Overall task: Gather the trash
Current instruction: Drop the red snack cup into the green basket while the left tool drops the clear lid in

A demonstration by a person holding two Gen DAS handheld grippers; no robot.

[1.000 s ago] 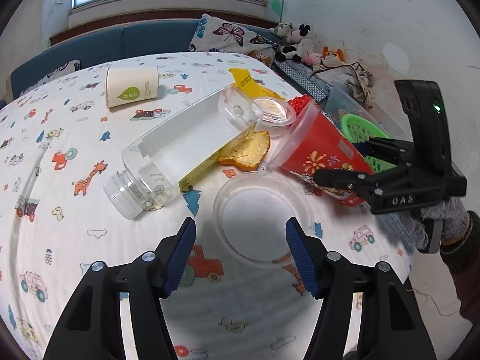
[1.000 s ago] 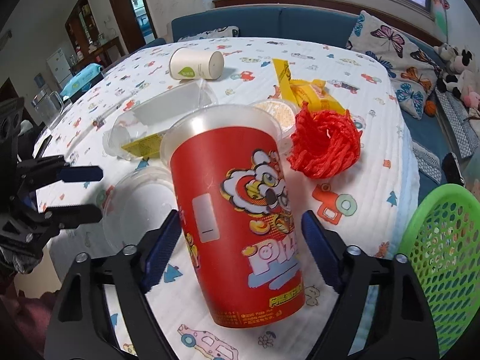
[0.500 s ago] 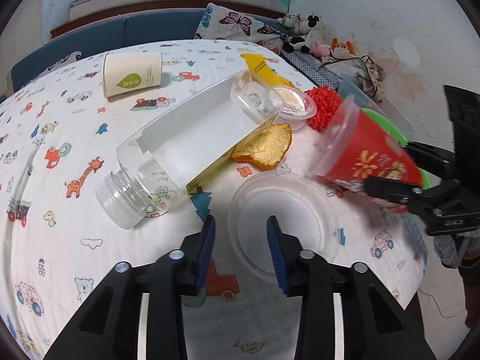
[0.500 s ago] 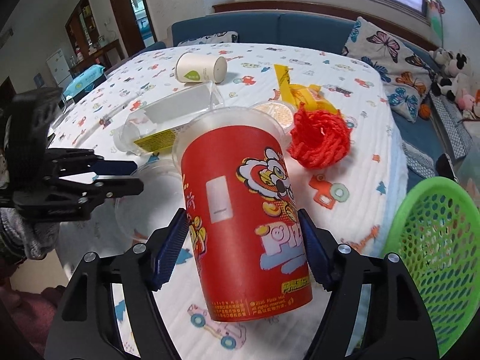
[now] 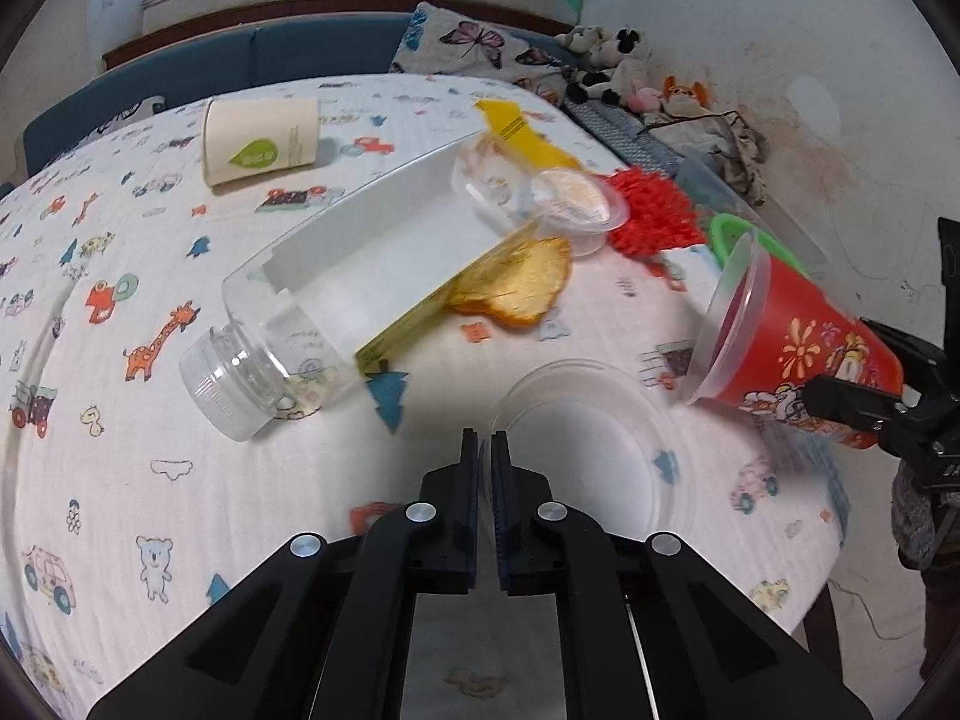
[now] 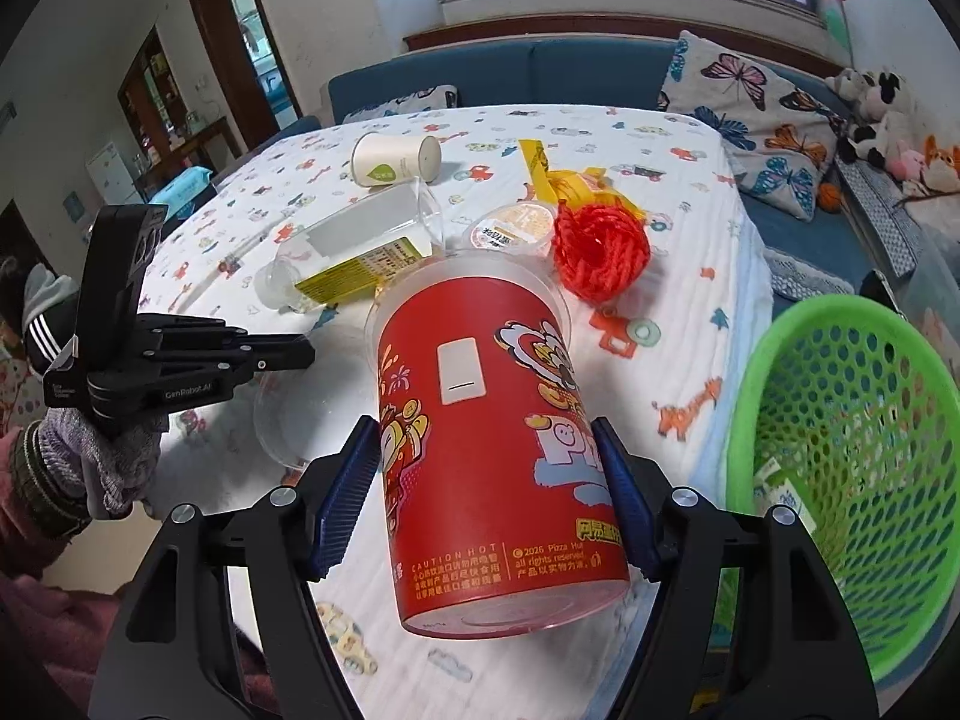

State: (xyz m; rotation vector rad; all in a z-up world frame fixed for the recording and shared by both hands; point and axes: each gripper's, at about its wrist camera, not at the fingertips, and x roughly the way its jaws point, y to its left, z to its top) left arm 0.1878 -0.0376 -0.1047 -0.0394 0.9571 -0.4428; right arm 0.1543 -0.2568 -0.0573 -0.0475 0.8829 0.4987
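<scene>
Right claw [image 6: 489, 474] clamped on the red cup [image 6: 495, 420], tilted above the bench [image 6: 672, 276] beside the green basket [image 6: 852, 420] with paper scraps inside, left claw [image 5: 485, 450] pinched shut on the clear lid's [image 5: 591, 450] rim, empty clear bottle [image 5: 336, 294] lying nearby.

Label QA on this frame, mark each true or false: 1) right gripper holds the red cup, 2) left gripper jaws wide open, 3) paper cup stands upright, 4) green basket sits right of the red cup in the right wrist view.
1) True: the right gripper is clamped on the red cup.
2) False: the left gripper has just closed and is shut at the clear lid rim.
3) False: the paper cup lies on its side.
4) True: the green basket sits there.
</scene>
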